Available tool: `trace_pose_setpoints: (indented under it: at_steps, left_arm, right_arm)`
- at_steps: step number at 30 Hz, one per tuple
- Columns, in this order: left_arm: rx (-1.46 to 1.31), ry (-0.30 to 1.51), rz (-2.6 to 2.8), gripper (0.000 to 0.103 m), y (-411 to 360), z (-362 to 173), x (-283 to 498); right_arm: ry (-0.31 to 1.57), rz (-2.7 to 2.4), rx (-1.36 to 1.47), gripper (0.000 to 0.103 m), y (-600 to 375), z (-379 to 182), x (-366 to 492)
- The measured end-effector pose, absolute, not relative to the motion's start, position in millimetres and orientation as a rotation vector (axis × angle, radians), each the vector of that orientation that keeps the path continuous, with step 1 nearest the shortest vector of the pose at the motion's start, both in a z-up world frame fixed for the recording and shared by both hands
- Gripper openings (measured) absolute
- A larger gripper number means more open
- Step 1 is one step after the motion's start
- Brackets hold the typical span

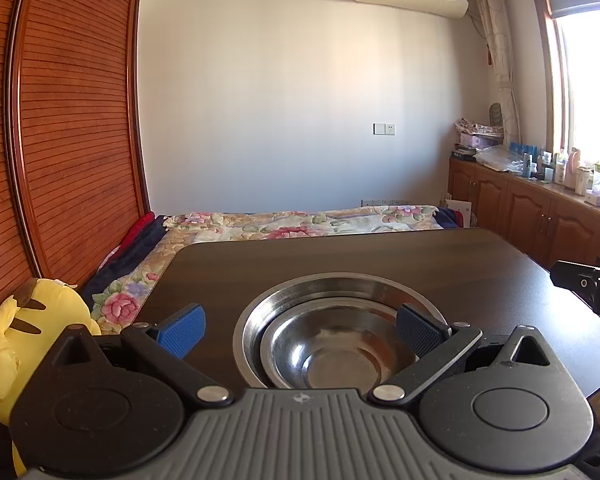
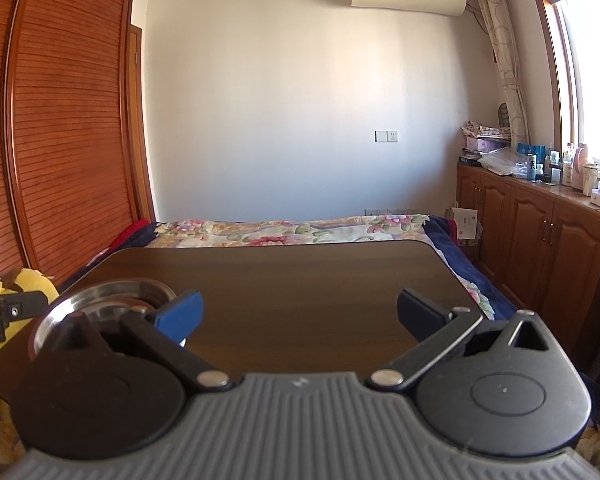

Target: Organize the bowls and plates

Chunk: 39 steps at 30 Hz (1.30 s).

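Note:
A steel bowl [image 1: 340, 354] sits nested inside a wider steel plate [image 1: 300, 288] on the dark wooden table [image 1: 340, 256]. My left gripper [image 1: 300, 330] is open and empty, its blue pads to either side of the stack, just above its near rim. In the right wrist view the same stack [image 2: 100, 296] is at the table's near left, partly hidden by my left finger. My right gripper [image 2: 298, 314] is open and empty above the bare table [image 2: 300, 280], to the right of the stack.
A bed with a floral quilt [image 1: 300, 222] lies beyond the table. A yellow plush toy [image 1: 16, 332] sits to the left by the wooden wardrobe [image 1: 60, 120]. Wooden cabinets with bottles [image 2: 540, 220] run along the right under the window. The other gripper shows at the right edge [image 1: 588, 280].

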<state>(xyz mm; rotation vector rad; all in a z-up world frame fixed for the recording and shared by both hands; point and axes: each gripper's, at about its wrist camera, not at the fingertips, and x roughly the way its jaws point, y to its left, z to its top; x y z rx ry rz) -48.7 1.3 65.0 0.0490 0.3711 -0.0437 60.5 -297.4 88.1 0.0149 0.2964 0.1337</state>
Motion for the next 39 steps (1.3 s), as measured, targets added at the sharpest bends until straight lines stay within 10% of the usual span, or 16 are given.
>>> trace_pose_setpoints:
  at_steps: [39]
  left_arm:
    - [0.056, 0.367, -0.034, 0.103, 1.7, 68.7, -49.4]
  right_arm:
    - [0.308, 0.133, 0.021, 0.103, -299.6, 85.7, 62.2]
